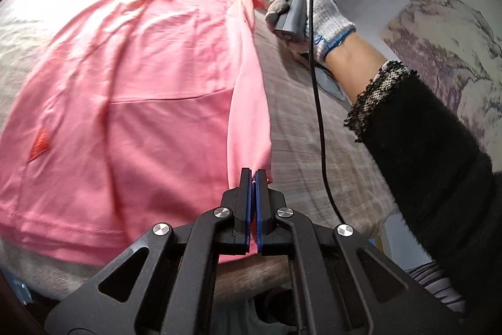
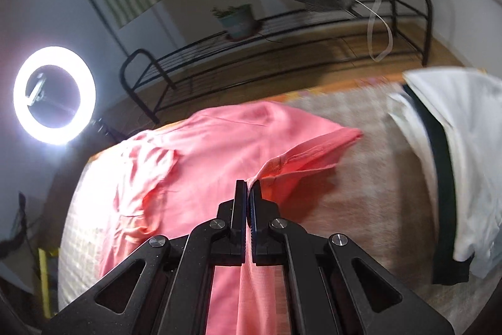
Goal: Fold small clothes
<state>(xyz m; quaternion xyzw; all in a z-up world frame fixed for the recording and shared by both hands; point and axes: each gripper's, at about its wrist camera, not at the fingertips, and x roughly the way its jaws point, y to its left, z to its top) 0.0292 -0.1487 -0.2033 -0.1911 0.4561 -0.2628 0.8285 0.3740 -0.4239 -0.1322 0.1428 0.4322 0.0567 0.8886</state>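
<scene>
We take the pink cotton T-shirt (image 2: 200, 165) as our landmark: it lies spread on the grey woven cloth-covered table (image 2: 360, 178). To its right on that table we find the white garment with a dark band (image 2: 464, 165). Behind it stands the black metal wire rack (image 2: 282, 52), bearing the potted plant (image 2: 238, 21). To its left the round ring lamp (image 2: 54, 95) stands.

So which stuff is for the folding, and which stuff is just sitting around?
For the folding:
pink T-shirt, spread on the grey cloth
left gripper, shut on its side edge
right gripper, shut on it near the sleeve

Just sitting around:
white garment with a dark stripe
ring light
potted plant
black metal rack
</scene>
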